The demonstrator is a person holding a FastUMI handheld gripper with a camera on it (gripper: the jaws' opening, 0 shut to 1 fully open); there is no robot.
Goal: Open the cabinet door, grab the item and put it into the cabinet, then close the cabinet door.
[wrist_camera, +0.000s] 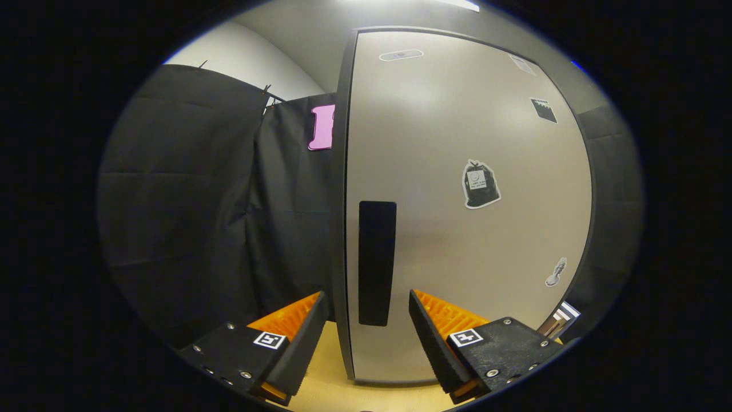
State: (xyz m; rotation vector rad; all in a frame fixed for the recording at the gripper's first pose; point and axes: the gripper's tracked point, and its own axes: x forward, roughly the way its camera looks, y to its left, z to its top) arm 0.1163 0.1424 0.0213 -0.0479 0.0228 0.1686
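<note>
Gripper (369, 320) is sitting nearest the cam, fingers (297, 349) spread wide apart w/ nothing between the pads, pinching nothing. Each finger block is carrying a small square marker tag (269, 340) on top. Fingers are hovering over a light wood-tone surface (326, 383), which is showing betw. and below them.

Just ahead of the fingers, the cabinet door (457, 229) is standing closed, pale beige w/ a dark frame around it. Its dark vertical handle (376, 263) is sitting near the door's left edge, lining up w/ the gap betw. the two fingers and just beyond their tips; not touching either, as far as can be told. Door is showing a few stickers: a dark bag-shaped one (480, 184) mid-door, a small pale one (556, 272) lower right, a dark one (543, 110) upper right, an oval one (400, 55) at top.

Black cloth wall (189, 206) is hanging to the left of the cabinet, beyond the left finger. A striped thing (563, 315) is peeking out by the door's lower right corner; can't tell what it is.
</note>
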